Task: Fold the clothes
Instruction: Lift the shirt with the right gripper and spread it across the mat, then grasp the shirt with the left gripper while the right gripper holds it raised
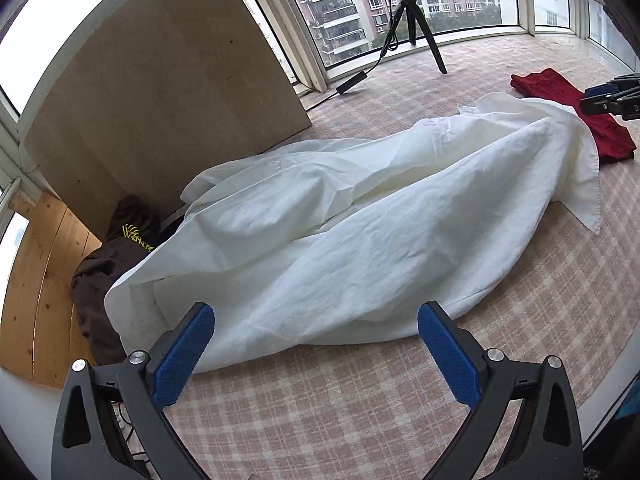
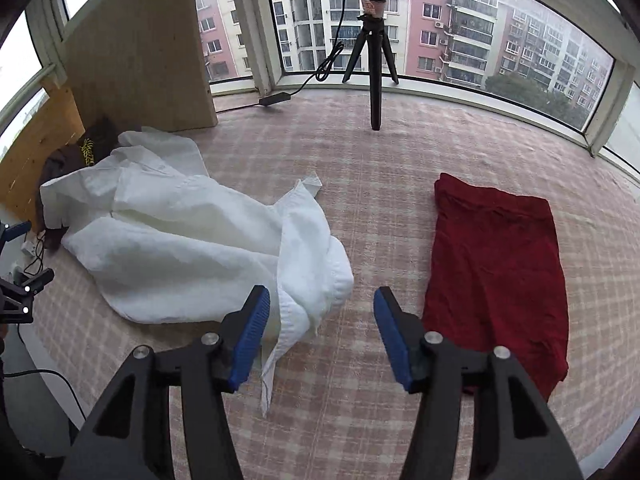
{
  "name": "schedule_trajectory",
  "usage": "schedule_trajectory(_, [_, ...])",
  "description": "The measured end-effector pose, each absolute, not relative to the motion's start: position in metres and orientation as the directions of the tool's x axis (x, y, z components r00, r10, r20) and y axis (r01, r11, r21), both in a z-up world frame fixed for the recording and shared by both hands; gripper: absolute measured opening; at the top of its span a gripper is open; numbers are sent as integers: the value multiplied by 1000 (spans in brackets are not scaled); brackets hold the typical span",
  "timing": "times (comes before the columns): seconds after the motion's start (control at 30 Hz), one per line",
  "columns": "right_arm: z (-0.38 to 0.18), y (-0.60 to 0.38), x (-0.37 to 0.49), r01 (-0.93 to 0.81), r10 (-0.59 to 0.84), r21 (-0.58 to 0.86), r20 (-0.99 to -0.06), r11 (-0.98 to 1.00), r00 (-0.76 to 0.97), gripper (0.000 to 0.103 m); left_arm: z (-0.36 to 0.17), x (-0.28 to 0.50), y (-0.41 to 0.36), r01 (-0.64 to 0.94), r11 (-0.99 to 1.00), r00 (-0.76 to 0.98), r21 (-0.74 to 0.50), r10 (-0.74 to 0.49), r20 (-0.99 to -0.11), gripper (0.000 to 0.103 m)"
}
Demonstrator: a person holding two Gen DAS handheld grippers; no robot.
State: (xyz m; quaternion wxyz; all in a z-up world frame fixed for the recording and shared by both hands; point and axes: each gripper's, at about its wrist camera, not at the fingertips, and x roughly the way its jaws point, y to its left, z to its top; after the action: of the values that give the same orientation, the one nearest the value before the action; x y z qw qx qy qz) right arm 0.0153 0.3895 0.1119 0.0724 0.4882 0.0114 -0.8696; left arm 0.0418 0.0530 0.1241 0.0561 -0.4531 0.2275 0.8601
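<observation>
Left gripper: fingers spread wide, nothing between them, poised above the near edge of the white garment. Right gripper: fingers apart, empty; a loose corner of the white garment lies just below and beside the left finger, with no contact that can be confirmed.

The white garment lies crumpled and unfolded on the pink checked surface, stretched across its left half in the right wrist view. The red garment lies flat, folded into a rough rectangle, to the right of the white one and apart from it.

Beyond the white garment, a dark brown garment with yellow print is bunched against a wooden panel. A large board leans upright behind it. Farther back, a black tripod stands at the window.
</observation>
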Motion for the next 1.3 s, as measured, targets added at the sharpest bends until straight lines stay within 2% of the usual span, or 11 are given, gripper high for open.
schedule_trajectory(0.2, [72,366,-19,198,-28,-66,-897,-978,-441,51,121,34,59,-333,-873,-593,356,-99,-799,102])
schedule_trajectory(0.3, [72,412,-20,107,-213,185,-889,-977,-405,9,118,29,58,-358,-860,-593,363,-91,-800,102])
schedule_trajectory(0.4, [83,452,-8,28,-330,354,-839,-935,-433,4,116,25,58,-387,-844,-589,371,-83,-804,102])
schedule_trajectory(0.6, [114,473,8,10,-416,480,-751,-877,-513,4,117,23,46,-383,-850,-576,362,-87,-813,102])
schedule_trajectory(0.8, [69,440,-38,24,-211,220,-892,-975,-399,16,120,31,27,-344,-865,-573,364,-113,-811,102])
schedule_trajectory(0.87, [48,443,-53,1,-199,211,-920,-978,-338,29,122,35,22,-337,-867,-575,367,-119,-809,102])
schedule_trajectory(0.97, [36,447,-62,-10,-233,250,-916,-968,-326,30,120,39,18,-333,-869,-574,365,-120,-810,102])
schedule_trajectory(1.0, [36,448,-61,-7,-268,287,-902,-958,-340,29,119,40,16,-330,-869,-573,368,-125,-810,102])
schedule_trajectory(1.07, [42,448,-59,-2,-374,400,-860,-917,-347,2,116,39,13,-329,-871,-569,364,-125,-813,102])
schedule_trajectory(1.1, [47,447,-58,0,-428,458,-831,-889,-354,2,116,38,10,-327,-873,-571,362,-123,-812,102])
schedule_trajectory(1.3, [230,416,-39,207,-595,599,-575,-774,-561,2,143,34,-6,-284,-888,-643,363,-105,-759,102])
